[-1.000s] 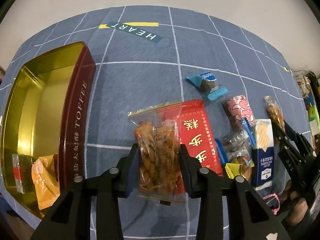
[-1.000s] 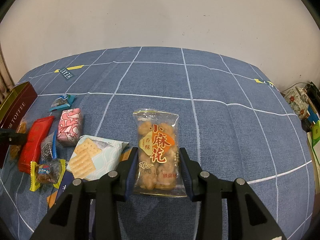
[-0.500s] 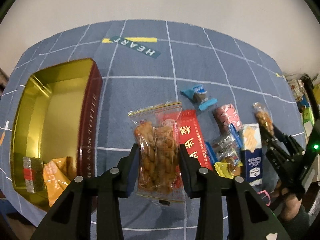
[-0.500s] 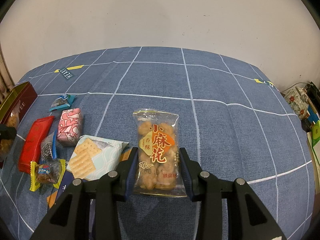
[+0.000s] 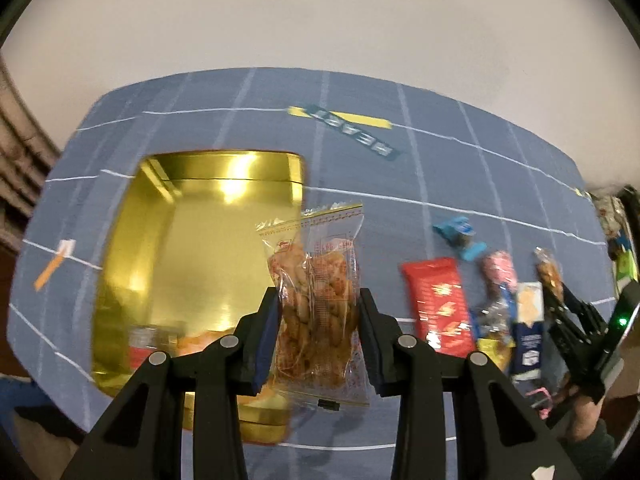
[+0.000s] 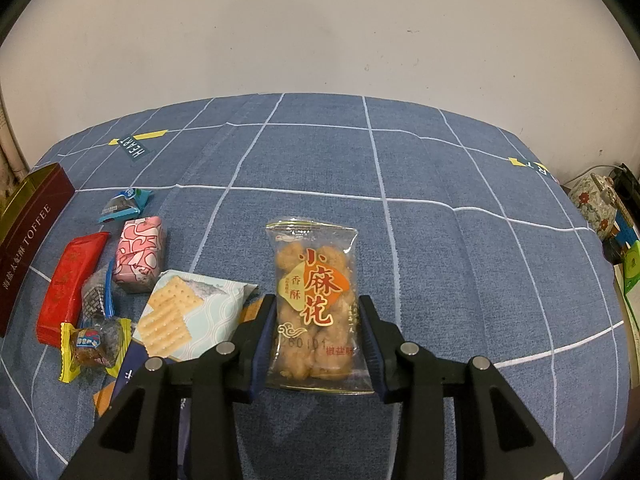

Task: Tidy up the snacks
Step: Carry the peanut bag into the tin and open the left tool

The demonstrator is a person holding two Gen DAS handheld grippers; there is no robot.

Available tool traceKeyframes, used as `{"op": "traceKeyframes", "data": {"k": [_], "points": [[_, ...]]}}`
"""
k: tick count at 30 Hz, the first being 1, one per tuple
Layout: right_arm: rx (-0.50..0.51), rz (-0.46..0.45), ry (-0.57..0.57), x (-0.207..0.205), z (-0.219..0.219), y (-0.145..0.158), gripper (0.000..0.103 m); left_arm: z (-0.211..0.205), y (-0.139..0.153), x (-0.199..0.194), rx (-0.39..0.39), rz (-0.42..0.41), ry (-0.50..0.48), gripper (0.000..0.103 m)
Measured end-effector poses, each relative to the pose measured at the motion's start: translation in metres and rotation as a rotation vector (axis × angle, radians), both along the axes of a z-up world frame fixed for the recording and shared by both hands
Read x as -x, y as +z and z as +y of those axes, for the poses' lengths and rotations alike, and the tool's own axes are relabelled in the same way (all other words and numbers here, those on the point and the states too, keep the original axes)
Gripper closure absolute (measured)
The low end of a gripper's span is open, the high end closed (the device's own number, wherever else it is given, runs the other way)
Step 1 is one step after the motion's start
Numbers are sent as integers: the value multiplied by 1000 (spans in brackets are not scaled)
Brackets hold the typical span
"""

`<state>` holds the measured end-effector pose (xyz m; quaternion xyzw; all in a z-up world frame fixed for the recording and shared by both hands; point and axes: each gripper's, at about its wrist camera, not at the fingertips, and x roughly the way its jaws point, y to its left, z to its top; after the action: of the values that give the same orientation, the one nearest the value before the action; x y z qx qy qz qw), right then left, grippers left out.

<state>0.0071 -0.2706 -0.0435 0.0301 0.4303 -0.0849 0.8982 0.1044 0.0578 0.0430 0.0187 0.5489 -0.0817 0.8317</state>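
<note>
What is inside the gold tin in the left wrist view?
In the gold tin, a red-banded packet and an orange wrapper sit near its front end; the left gripper covers the rest there.

Tin (image 5: 200, 240) sits at table's left end, two packets inside at its near end. Snack cluster lies right of tin: long packet (image 6: 72, 284), patterned packet (image 6: 140, 254) just right of it, cracker pack (image 6: 188, 316) nearer. Twisted-snack bag (image 6: 316, 304) right of cluster.

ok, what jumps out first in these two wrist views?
The shiny gold tin, open at left on the blue cloth, with the left gripper clamping a clear pack of fried twists beside it. The right gripper grips a matching pack; loose snacks lie to its left.
</note>
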Motion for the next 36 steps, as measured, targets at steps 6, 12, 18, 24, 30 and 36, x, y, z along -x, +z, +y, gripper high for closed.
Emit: {"op": "traceKeyframes", "data": {"k": [6, 12, 18, 24, 30, 36], "points": [[1, 0, 0, 0, 0, 0, 62, 45, -1, -13, -96, -7, 67, 69], [1, 0, -1, 0, 0, 0, 62, 73, -23, -26, -191, 22, 95, 69], [2, 0, -1, 1, 0, 1, 62, 76, -45, -29, -233, 56, 60, 69], [2, 0, -1, 0, -1, 1, 62, 66, -59, -30, -246, 74, 19, 69], [1, 0, -1, 0, -1, 1, 62, 64, -70, -26, -259, 87, 20, 69], [4, 0, -1, 1, 0, 0, 62, 66, -70, -24, -248, 95, 28, 65]]}}
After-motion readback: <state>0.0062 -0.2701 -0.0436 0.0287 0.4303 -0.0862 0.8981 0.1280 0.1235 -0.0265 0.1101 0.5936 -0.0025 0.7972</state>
